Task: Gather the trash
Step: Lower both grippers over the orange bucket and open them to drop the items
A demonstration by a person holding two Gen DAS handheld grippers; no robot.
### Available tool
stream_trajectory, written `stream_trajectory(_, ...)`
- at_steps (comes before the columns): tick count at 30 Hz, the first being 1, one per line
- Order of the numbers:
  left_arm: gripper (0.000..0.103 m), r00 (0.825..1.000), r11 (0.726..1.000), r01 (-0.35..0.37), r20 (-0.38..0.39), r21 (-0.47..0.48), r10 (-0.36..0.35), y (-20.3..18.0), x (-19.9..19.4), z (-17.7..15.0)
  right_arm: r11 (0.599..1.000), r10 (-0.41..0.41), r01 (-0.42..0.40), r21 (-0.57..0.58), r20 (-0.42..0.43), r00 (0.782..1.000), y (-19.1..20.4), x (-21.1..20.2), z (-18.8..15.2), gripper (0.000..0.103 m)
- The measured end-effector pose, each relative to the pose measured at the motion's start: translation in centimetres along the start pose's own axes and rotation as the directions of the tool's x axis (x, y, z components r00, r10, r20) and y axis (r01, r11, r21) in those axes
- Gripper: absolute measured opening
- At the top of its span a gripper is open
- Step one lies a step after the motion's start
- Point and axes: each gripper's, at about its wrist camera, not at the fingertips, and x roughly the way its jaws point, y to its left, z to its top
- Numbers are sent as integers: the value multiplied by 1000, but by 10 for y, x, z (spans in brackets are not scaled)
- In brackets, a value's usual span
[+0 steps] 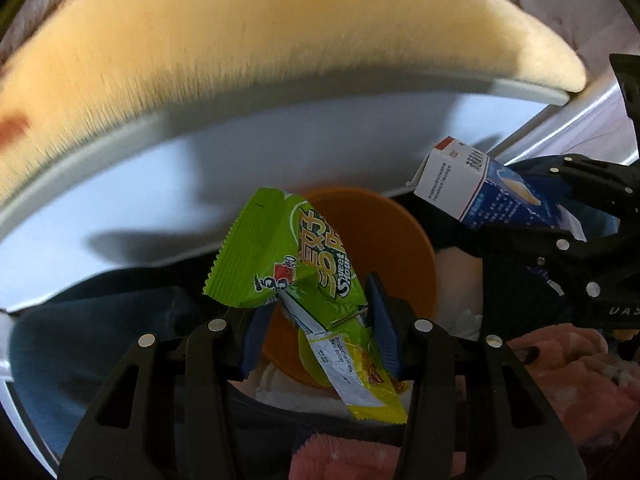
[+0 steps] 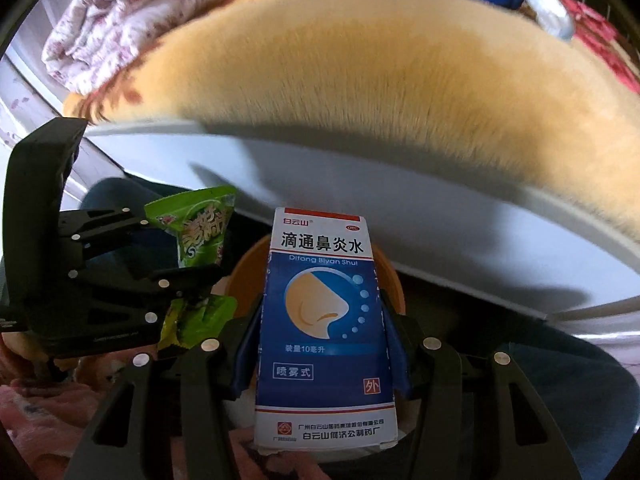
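Note:
My left gripper [image 1: 320, 300] is shut on a green snack wrapper [image 1: 296, 252], held over an orange bin [image 1: 384, 248]. The wrapper also shows in the right wrist view [image 2: 204, 228], in the left gripper [image 2: 188, 276]. My right gripper [image 2: 320, 304] is shut on a blue and white medicine box [image 2: 324, 328], held upright over the same orange bin [image 2: 244, 276]. The box [image 1: 480, 188] and right gripper [image 1: 520, 220] show at the right of the left wrist view.
A bed with a tan fuzzy blanket [image 2: 360, 80] and a white bed frame [image 2: 360, 200] lies ahead. A floral quilt [image 2: 132, 12] lies on the bed at far left. Pink fleece clothing [image 1: 560, 368] is below the grippers.

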Motion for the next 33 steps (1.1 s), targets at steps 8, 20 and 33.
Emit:
stream_trajectory(8, 46, 996, 999, -24, -86, -29, 22, 15, 29, -4, 1000, -6, 7, 10, -77, 997, -3, 33, 3, 53)
stream_trajectory(20, 73, 990, 996, -60, -131, -72, 51, 19, 44, -5, 998, 2, 4, 57, -93, 996, -10, 36, 17, 78)
stream_trajectory(33, 80, 988, 992, -89, -136, -93, 76, 20, 44, -3, 996, -5, 12, 93, -73, 997, -31, 21, 8, 82)
